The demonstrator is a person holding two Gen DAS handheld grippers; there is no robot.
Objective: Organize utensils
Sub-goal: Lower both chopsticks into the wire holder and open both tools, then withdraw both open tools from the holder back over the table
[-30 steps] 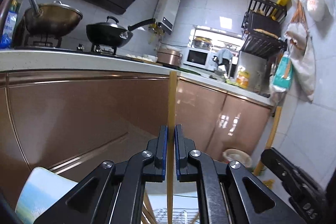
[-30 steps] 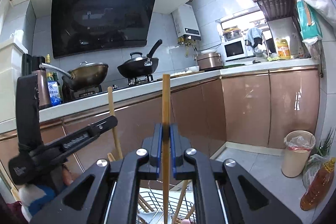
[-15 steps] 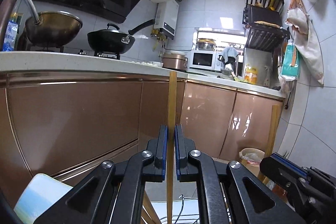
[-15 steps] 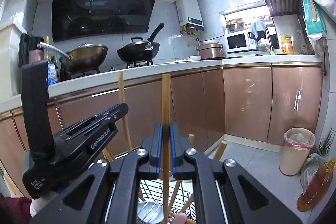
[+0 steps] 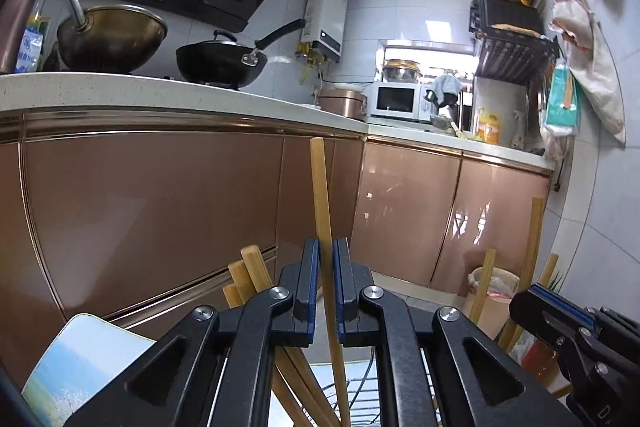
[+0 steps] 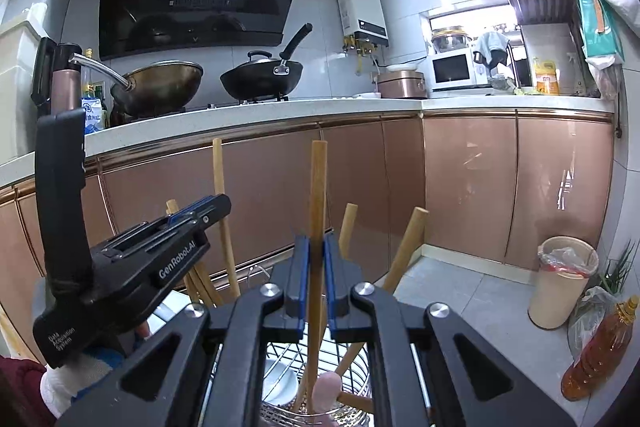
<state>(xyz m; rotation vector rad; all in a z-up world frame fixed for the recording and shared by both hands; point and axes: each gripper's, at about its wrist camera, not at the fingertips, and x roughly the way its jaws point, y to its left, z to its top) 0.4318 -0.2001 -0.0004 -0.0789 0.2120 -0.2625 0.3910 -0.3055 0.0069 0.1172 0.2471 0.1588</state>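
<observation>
Left claw (image 5: 327,285) clamped on a chopstick (image 5: 321,203), upright, tip at 12. Right claw (image 6: 316,277) pinching another stick (image 6: 318,195), also upright. Wire rack (image 6: 352,375) just below at 6 w/ more sticks (image 6: 404,247) leaning at 1–2.

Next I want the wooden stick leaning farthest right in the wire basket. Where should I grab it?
Take the leaning stick near its free upper end, coming from above with jaws across the shaft. It tilts right, clear of the others; its foot is buried in the wire basket.
</observation>
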